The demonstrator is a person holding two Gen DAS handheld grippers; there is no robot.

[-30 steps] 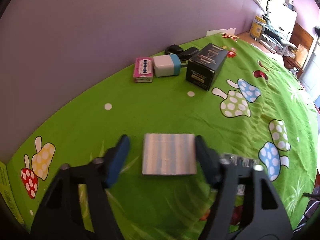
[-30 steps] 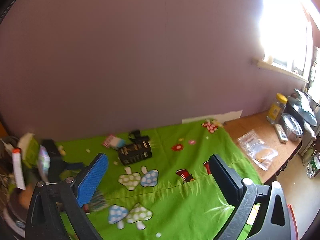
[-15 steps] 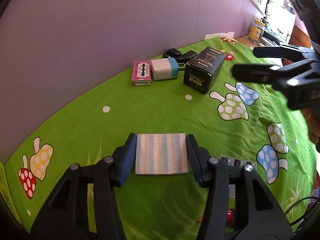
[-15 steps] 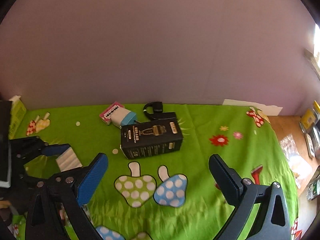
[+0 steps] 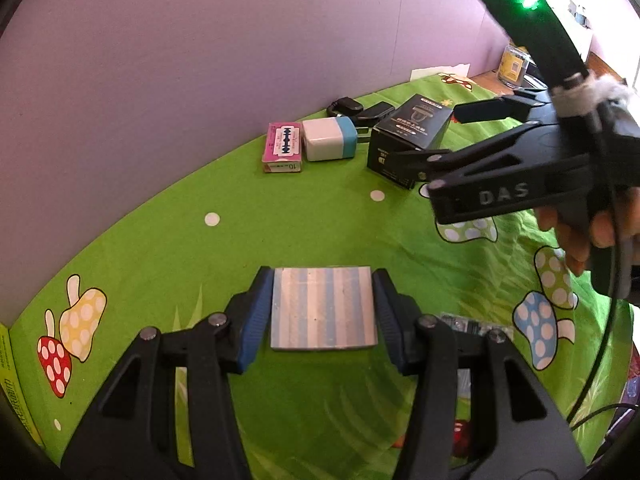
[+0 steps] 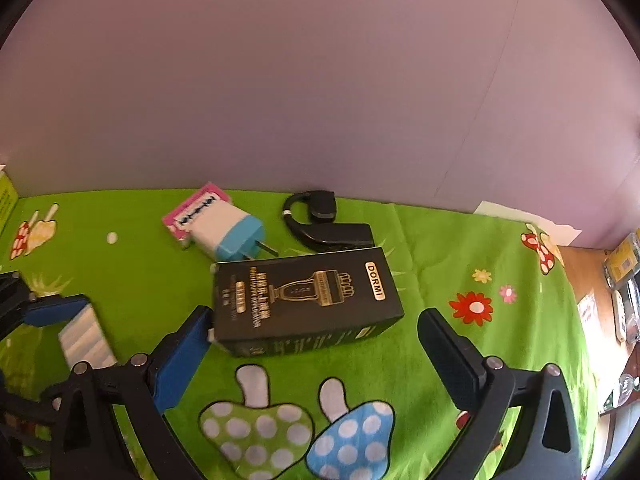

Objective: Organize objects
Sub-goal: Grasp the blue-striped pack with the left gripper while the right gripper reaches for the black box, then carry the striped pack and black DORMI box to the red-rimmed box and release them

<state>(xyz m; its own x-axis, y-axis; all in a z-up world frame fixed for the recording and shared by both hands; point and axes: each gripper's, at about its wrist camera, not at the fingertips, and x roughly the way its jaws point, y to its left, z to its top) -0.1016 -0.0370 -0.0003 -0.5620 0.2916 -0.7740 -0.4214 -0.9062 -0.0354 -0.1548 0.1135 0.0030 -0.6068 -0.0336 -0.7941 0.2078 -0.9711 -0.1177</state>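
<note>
Blue-striped pad is clamped between the pads of the left gripper, on the green tablecloth. Black DORMI box lies between the wide-spread fingers of the right gripper, touching the left pad.

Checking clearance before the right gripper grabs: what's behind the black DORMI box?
Behind the black DORMI box: a white-and-blue plug adapter, a pink razor-blade pack and a black earpiece, partly hidden.
</note>
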